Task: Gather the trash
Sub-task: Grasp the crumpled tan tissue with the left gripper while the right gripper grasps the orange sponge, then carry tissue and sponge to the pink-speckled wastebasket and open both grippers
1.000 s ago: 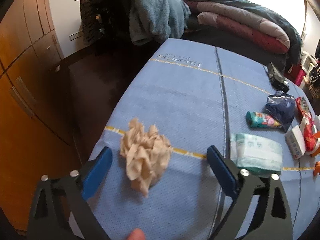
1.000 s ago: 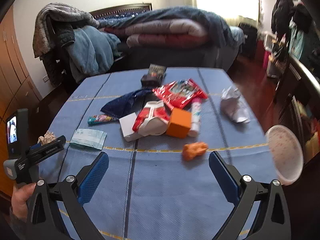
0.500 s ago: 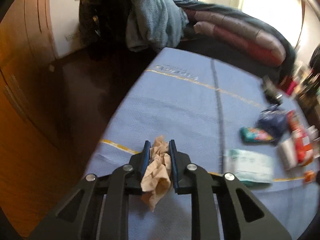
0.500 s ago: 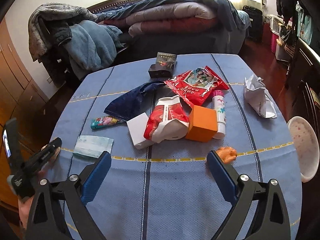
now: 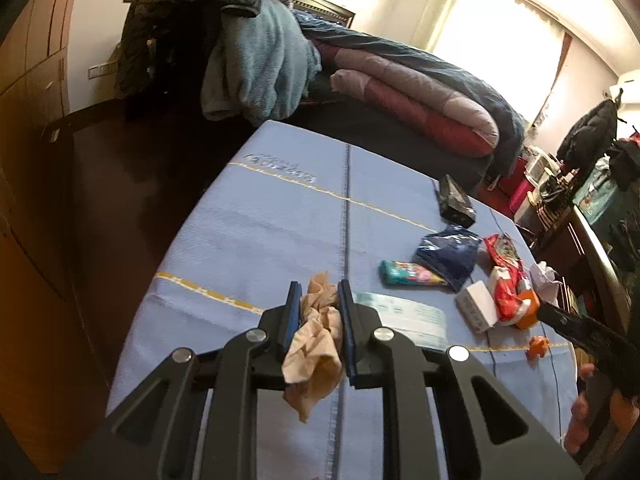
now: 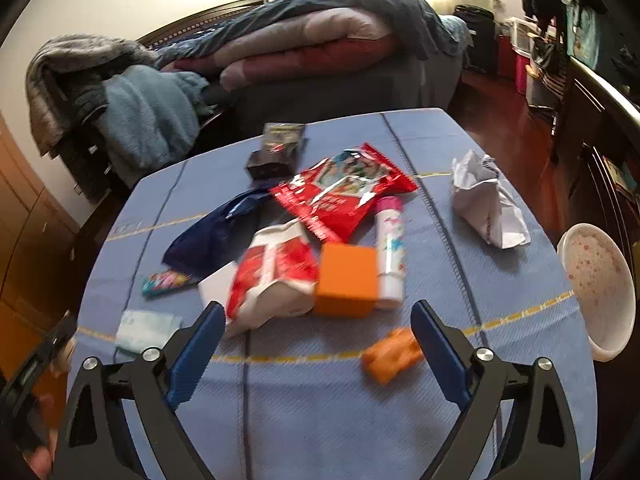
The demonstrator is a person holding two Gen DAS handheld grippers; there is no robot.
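My left gripper (image 5: 318,292) is shut on a crumpled beige tissue (image 5: 316,344) and holds it above the near left part of the blue tablecloth (image 5: 280,216). My right gripper (image 6: 316,312) is open and empty above the table's near edge. Ahead of it lie a red and white wrapper (image 6: 276,276), an orange box (image 6: 346,280), a small orange scrap (image 6: 390,354), a red snack bag (image 6: 344,190), a dark blue wrapper (image 6: 216,230) and a crumpled white paper (image 6: 486,198). A white bowl (image 6: 600,284) sits at the right edge.
A tissue pack (image 6: 146,330), a small colourful wrapper (image 6: 168,282), a white tube (image 6: 390,256) and a black box (image 6: 276,150) also lie on the cloth. A bed with blankets (image 6: 320,40) stands behind the table. A wooden wardrobe (image 5: 28,120) is at the left.
My left gripper closed on the beige tissue and lifted it off the cloth. My right gripper moved forward toward the pile, staying open.
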